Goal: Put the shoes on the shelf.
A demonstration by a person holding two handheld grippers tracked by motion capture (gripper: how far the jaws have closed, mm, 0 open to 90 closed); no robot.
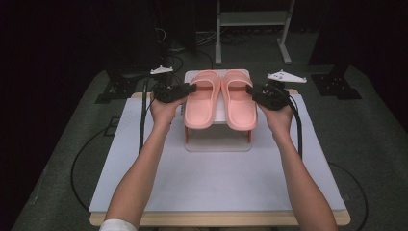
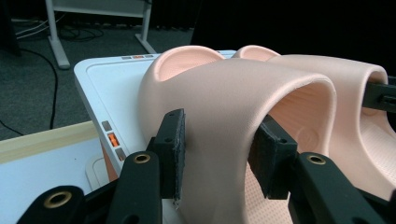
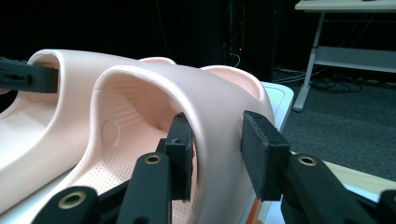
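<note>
Two pink slippers lie side by side, toes toward me, on a white stand (image 1: 216,143). My left gripper (image 1: 194,88) comes in from the left onto the left slipper (image 1: 202,103). In the left gripper view its pads (image 2: 173,151) press on both sides of that slipper's strap (image 2: 233,93), so the left gripper (image 2: 219,154) is shut on it. My right gripper (image 1: 248,90) reaches the right slipper (image 1: 239,103) from the right. In the right gripper view the strap (image 3: 187,93) runs between the jaws of the right gripper (image 3: 217,154), and the outer pad (image 3: 261,154) does not press on it.
The stand sits at the back of a white mat (image 1: 216,183) on a wooden table. The stand's near left corner carries small orange and grey buttons (image 2: 112,139). Black cables (image 1: 142,120) trail over the mat's sides. A metal rack (image 1: 252,29) stands on the floor behind.
</note>
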